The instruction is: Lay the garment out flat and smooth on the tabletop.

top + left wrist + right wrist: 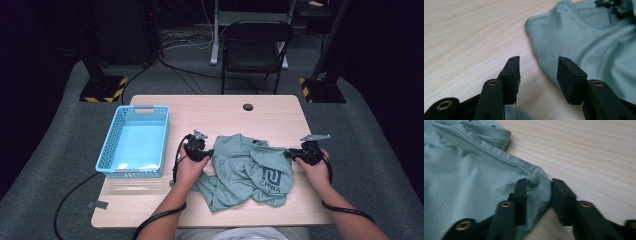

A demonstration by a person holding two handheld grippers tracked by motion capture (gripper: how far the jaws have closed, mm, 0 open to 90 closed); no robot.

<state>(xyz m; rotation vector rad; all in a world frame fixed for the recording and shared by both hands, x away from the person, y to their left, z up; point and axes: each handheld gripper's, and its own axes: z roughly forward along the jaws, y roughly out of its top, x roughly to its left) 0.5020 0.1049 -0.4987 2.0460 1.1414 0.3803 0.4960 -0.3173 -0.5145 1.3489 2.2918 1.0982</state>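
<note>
Crumpled green shirt (247, 170) mid-counter (280, 112), left gripper (198, 150) wide at its 9 o'clock edge, right gripper (537, 191) narrow around 3 o'clock corner, fabric between jaws, contact unclear, high view adds blue basket (111, 140).

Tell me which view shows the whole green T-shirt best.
The high view: the green T-shirt lies crumpled with its print visible between both grippers. The left gripper view shows its collar edge, the right gripper view a corner between open jaws.

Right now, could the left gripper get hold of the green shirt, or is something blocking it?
Probably yes. The left gripper is open at the edge of the green shirt, jaws apart over bare table with the fabric just ahead. Nothing lies between them; the blue basket sits off to the side.
</note>
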